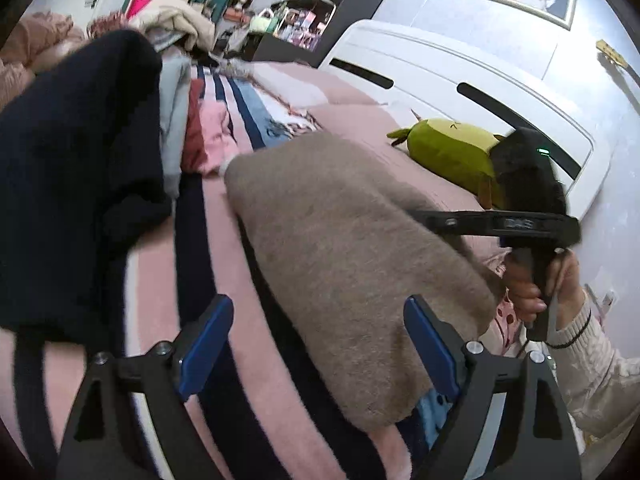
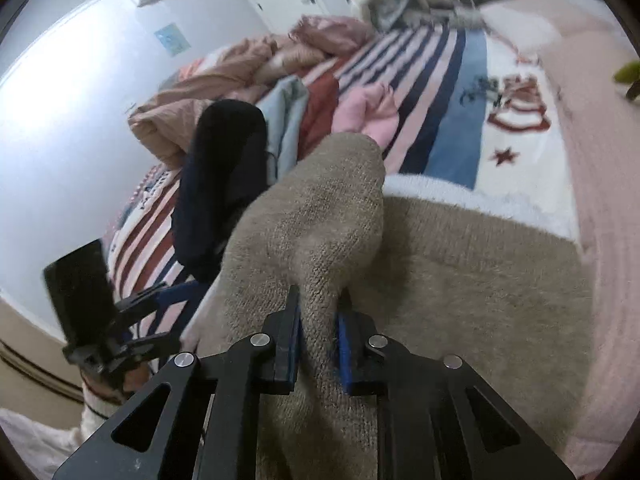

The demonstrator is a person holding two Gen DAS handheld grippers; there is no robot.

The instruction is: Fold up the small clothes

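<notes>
Right gripper [image 2: 316,344] clamped on raised fold of taupe knit garment [image 2: 460,280], left gripper [image 1: 316,344] spread wide, nothing held, garment lying on striped blanket [image 2: 452,92], beside dark navy garment [image 1: 76,168].

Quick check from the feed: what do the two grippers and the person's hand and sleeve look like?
Both grippers, left gripper and right gripper, have black angular frames with triangular cutouts, silver round bolts and blue pads. Seen from the left wrist, the right one has a black grip with a small green light. The hand is bare, with a cream knit sleeve and a dark wristband.
</notes>
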